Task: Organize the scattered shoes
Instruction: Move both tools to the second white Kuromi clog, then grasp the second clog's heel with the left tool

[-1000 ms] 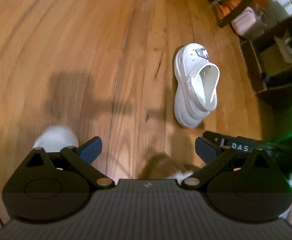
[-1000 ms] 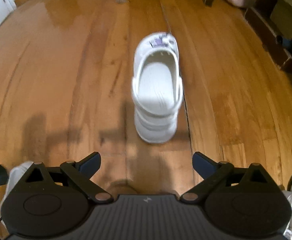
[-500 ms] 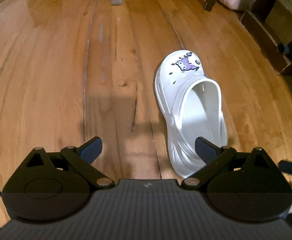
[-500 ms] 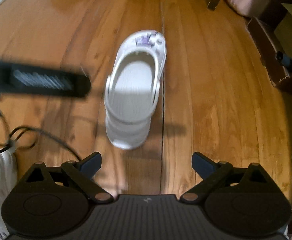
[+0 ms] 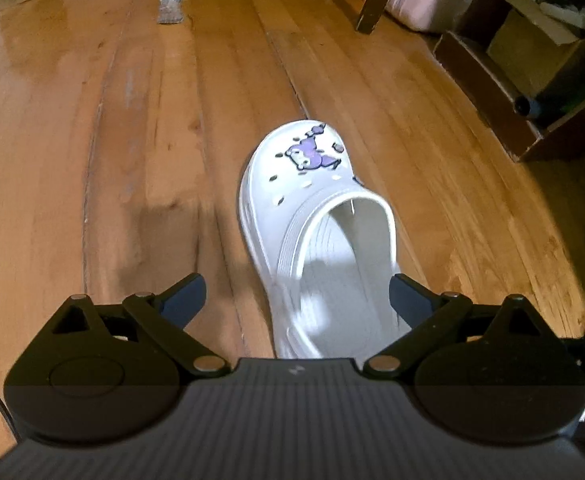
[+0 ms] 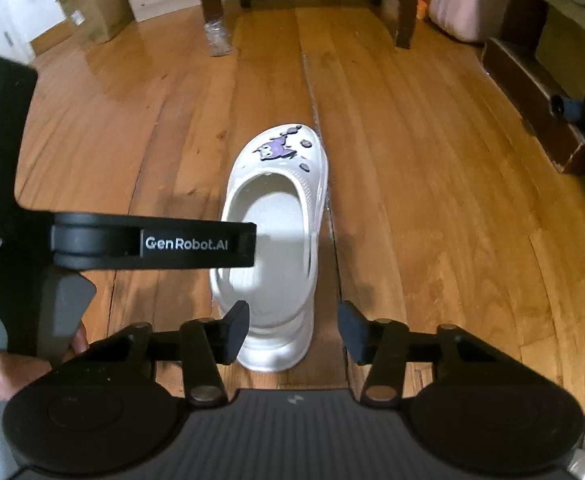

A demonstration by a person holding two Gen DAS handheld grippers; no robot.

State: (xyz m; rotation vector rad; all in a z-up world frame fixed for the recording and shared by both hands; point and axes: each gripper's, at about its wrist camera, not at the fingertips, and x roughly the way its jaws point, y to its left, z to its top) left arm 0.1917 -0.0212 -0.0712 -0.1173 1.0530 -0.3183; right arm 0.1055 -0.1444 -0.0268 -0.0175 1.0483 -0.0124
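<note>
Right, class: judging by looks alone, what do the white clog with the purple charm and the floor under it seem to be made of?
White clog with the purple charm: seemingly moulded foam or rubbery plastic with a matte finish; it looks like one seamless piece with punched vent holes and ribbed edging.
Floor: wooden planks, probably varnished; grain, knots and seams show, and the far boards reflect light glossily.

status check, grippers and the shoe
Left gripper open, right gripper open, both empty. White clog upright on floor, heel between their fingers. Nothing blocking it.
</note>
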